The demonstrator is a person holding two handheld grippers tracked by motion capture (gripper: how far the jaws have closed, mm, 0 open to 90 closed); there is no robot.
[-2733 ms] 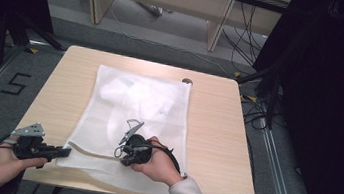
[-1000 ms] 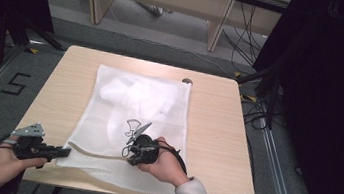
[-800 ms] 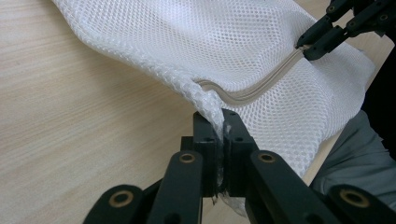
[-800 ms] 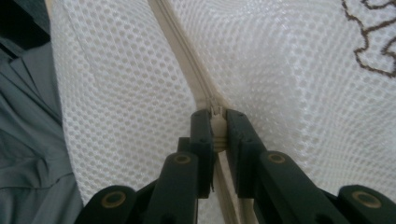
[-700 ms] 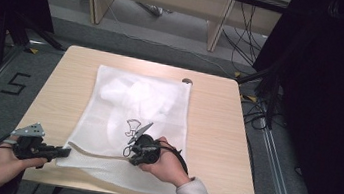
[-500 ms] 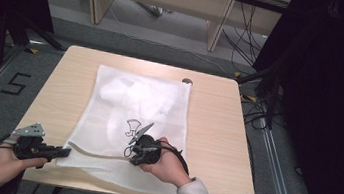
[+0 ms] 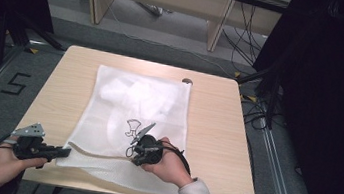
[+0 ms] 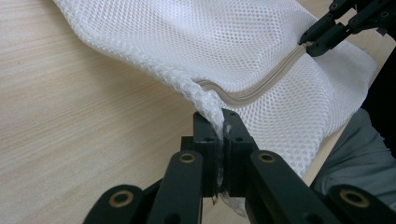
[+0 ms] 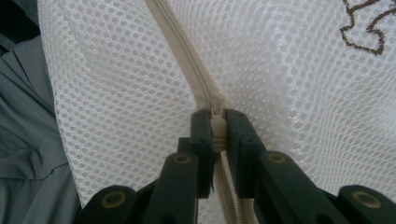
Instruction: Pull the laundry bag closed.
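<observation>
A pale wooden surface (image 7: pixel 215 133) is set on a grey floor, with dark curtains at either side and cables behind it. A white mesh laundry bag (image 7: pixel 139 103) is spread flat across the middle of the surface, its near edge by the person's side.

The bag's near left corner is clamped in the shut jaws of the left hand-held gripper (image 7: pixel 64 152); in the left gripper view the mesh is seen bunched between its pads (image 8: pixel 205 135). The right hand-held gripper (image 7: pixel 136 154) is closed on the zipper pull (image 9: pixel 218 125), with the beige zipper (image 9: pixel 180 51) running away from it along the bag's edge.

Compared with the picture from a few seconds ago, the right hand-held gripper has been shifted slightly to the right along the zipper line, while the left one has been kept in place. Over the last second little has been altered. This is judged to mean that the zip is being drawn with the corner anchored as a counter-hold, and that most of its run across the near edge is still to be covered.
</observation>
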